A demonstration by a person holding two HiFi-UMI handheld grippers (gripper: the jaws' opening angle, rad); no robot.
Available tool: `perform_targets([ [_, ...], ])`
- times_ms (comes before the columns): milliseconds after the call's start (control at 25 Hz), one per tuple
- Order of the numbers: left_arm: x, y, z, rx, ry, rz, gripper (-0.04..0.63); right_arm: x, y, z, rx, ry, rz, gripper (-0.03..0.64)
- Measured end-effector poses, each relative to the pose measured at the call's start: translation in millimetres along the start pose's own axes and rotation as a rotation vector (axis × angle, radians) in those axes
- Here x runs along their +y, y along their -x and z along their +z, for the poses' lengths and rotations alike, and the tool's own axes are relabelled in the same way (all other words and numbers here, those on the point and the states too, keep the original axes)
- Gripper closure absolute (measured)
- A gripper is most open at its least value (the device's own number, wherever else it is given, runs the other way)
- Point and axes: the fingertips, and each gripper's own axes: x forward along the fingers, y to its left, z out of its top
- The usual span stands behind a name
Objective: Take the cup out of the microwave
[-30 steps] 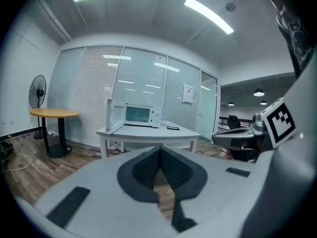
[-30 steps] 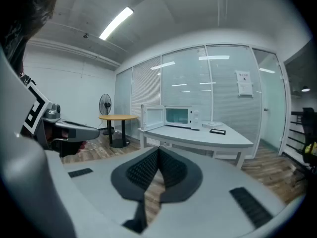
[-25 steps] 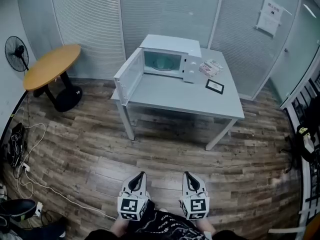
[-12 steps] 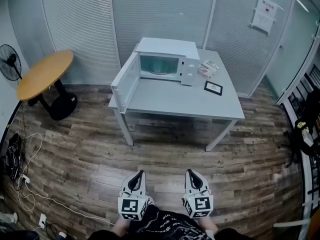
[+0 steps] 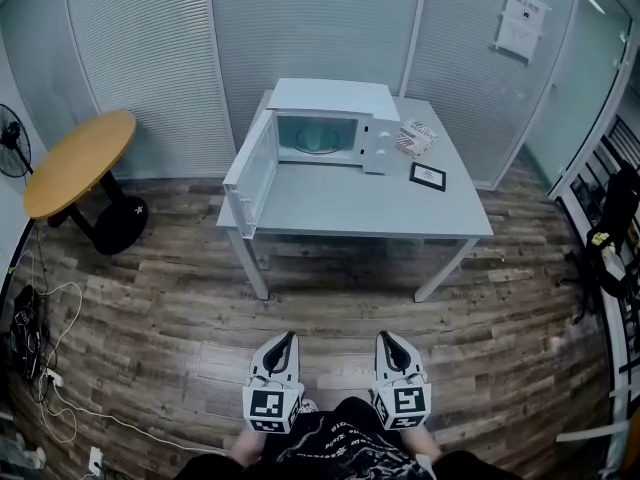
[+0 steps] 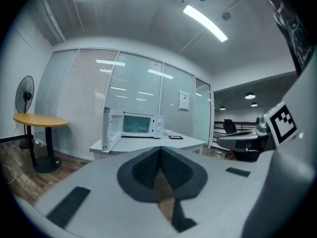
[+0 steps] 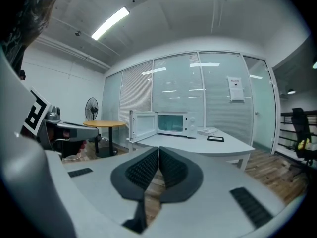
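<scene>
Ahead, open microwave [image 5: 330,118], round table [image 5: 75,163] leftward, left tongs [image 5: 290,337] and right tongs [image 5: 382,336] closed.

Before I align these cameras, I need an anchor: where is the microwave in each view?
Head view: microwave upper centre, door open.
Left gripper view: microwave left of centre.
Right gripper view: microwave at centre.
Shared landmark: round wooden table to its left.

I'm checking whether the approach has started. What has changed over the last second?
The viewpoint shifted: the round table and fan slid toward the left edge, so the person seems on the move. The left gripper and right gripper sit slightly lower in the head view. Nothing was grasped or released. Unchanged: both jaws shut and empty, the microwave with its door open.
</scene>
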Motion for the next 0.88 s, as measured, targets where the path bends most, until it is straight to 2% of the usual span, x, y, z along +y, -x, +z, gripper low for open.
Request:
perform_targets([
  [440,16.4,-16.0,-4.2,0.019,-0.005,0.046,0.589,-2.2,-27.0,-10.2,0.038,0.007,0.041,0.612],
  [880,40.7,-75.8,9.9,0.023,0.012,0.132,0.588,-35.9,-112.5,9.8,0.026,0.018,0.122,0.612],
])
